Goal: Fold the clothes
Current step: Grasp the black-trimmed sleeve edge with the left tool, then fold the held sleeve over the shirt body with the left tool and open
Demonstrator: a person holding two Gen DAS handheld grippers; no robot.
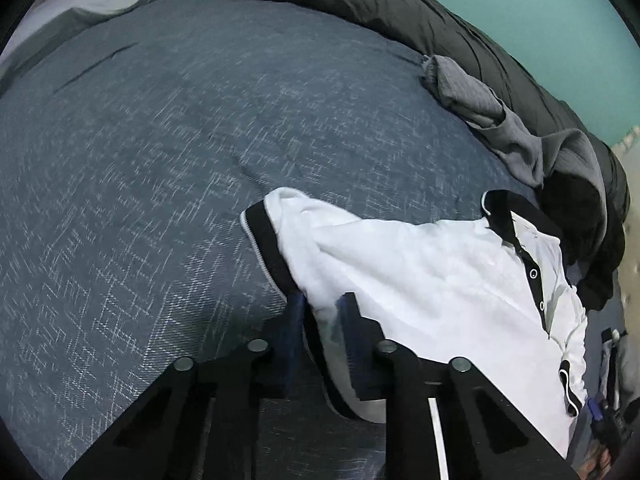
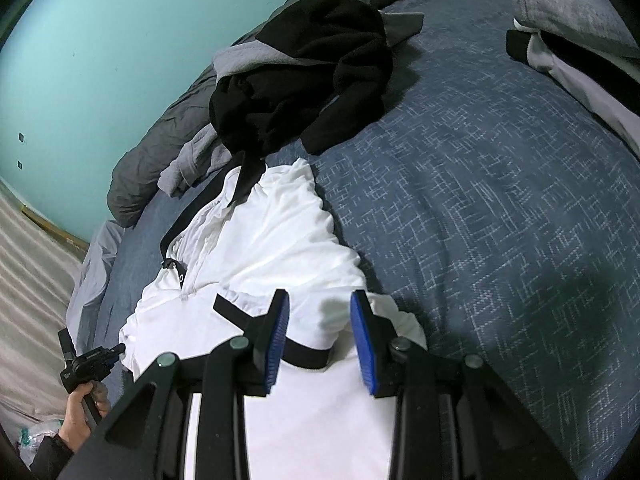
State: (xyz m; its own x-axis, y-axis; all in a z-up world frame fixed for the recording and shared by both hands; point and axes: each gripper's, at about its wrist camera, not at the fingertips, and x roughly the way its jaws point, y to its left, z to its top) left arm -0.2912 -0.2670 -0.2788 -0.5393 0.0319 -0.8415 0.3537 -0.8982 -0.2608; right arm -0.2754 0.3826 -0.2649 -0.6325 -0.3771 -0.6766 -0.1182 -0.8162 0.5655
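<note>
A white polo shirt (image 1: 440,280) with black collar, placket and sleeve bands lies crumpled on the blue bed cover (image 1: 160,160). My left gripper (image 1: 320,312) is shut on a bunched fold of it just below the black-banded sleeve. In the right wrist view the shirt (image 2: 272,240) runs away from me, and my right gripper (image 2: 322,320) straddles a gathered fold near a black band, its blue pads against the cloth. A hand (image 2: 80,416) holds the left gripper (image 2: 119,348) at the shirt's left edge.
A black garment (image 2: 304,80) and a grey one (image 1: 480,108) lie heaped beyond the collar, against a rolled dark duvet (image 1: 360,0) along the teal wall. Folded grey and black clothes (image 2: 560,52) sit at the far right. The blue cover (image 2: 500,200) spreads wide beside the shirt.
</note>
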